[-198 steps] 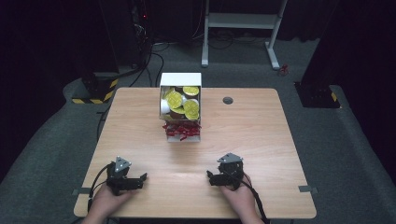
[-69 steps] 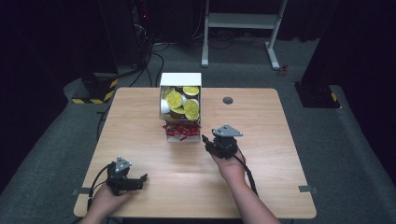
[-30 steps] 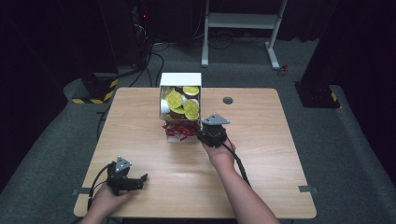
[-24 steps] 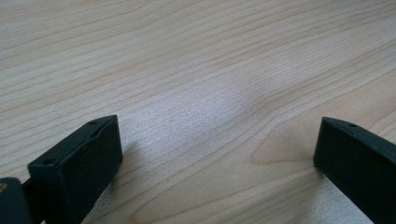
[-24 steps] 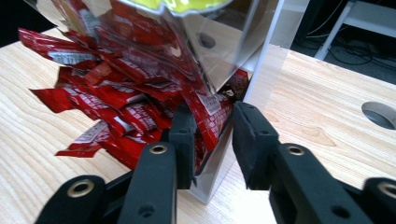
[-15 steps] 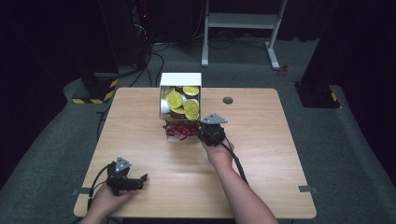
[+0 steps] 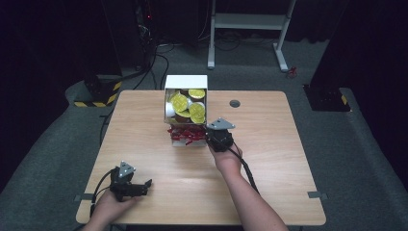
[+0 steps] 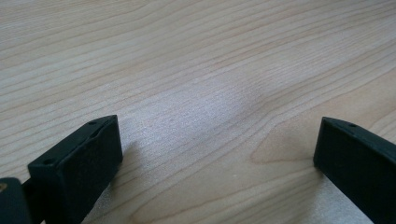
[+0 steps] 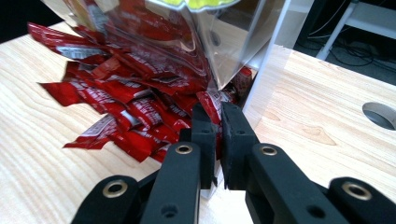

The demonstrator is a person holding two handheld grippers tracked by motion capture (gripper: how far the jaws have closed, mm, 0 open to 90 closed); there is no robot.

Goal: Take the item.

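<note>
On the wooden table [image 7: 269, 159], a white box [image 7: 185, 84] is standing near the far edge, holding yellow-lidded cups [image 7: 179, 102] above and spilling red packets [image 9: 135, 107] from its open lower front. The right gripper [image 9: 215, 122] is reaching in at the box's lower right corner, its jaws pressing together on the edge of one red packet [image 9: 211, 105] beside the white corner post. The left gripper [image 7: 139, 186] is lying on the near left of the table, well apart from the box, its jaws standing wide apart over bare wood.
</note>
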